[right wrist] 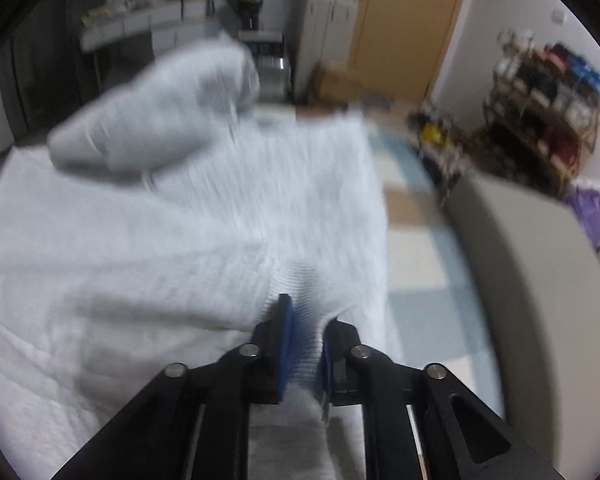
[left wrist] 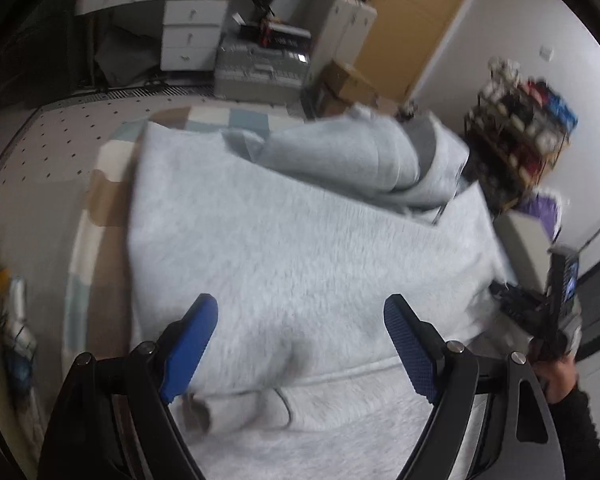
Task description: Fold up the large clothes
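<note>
While the right gripper sits lowest in its own view, its blue pads are pressed together on a ribbed edge of the pale grey garment, a thin band of cloth bunched between them and rising just past the fingertips. From that pinched edge the fabric runs away up and to the left across the checked mat, which shows beige, white and blue squares along the garment's right border. A rounded grey surface curves along the right of that view.

Seen from the left wrist, the left gripper hangs over the same garment with its two blue pads spread wide apart and nothing between them; whether they touch the cloth below cannot be told. A seam and a thin cord cross the fabric just beneath them. At the right edge a hand in a dark sleeve holds the other tool.

Farther off, a loose part of the garment is heaped up at the far end. Beyond it stand cardboard boxes, white drawers, a tan door and a rack of shoes against the wall.
</note>
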Action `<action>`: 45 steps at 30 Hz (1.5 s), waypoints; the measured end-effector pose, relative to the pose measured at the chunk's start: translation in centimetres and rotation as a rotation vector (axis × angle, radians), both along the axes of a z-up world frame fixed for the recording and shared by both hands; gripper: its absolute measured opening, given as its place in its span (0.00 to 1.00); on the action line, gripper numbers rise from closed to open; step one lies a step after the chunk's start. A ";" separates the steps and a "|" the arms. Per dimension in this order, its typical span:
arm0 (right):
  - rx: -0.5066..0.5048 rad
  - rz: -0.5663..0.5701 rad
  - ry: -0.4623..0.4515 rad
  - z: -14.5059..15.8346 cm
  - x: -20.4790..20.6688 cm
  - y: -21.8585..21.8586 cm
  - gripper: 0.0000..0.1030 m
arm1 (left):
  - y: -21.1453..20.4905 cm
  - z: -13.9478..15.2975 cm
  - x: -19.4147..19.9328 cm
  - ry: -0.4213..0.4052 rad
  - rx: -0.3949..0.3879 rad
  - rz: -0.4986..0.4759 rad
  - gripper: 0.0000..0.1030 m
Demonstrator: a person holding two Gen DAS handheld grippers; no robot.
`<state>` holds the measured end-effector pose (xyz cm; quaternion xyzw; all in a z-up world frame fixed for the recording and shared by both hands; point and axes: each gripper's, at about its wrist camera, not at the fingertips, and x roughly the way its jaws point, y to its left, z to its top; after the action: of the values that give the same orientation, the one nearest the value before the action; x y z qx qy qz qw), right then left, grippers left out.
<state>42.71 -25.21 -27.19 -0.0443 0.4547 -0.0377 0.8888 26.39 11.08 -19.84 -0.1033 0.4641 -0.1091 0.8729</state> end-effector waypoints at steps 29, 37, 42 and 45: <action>0.861 0.242 -0.149 -2.2 -1.6 2.2 0.85 | 0.5 -2.5 10.3 0.019 0.313 0.035 0.96; 0.819 0.279 -0.129 -0.9 -1.1 3.0 0.93 | 1.0 -7.4 11.4 0.158 0.292 0.066 0.99; 0.836 0.278 -0.130 -0.9 -0.6 2.8 0.94 | -0.9 -4.7 8.6 0.167 0.204 0.001 0.94; 0.856 0.276 -0.134 -1.2 -0.4 2.0 0.93 | -3.1 -3.0 4.8 0.096 0.177 -0.059 0.94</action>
<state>42.30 -23.17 -28.34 0.2693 0.3605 0.2699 0.8513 31.18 7.95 -22.88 -0.0170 0.5160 -0.0885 0.8518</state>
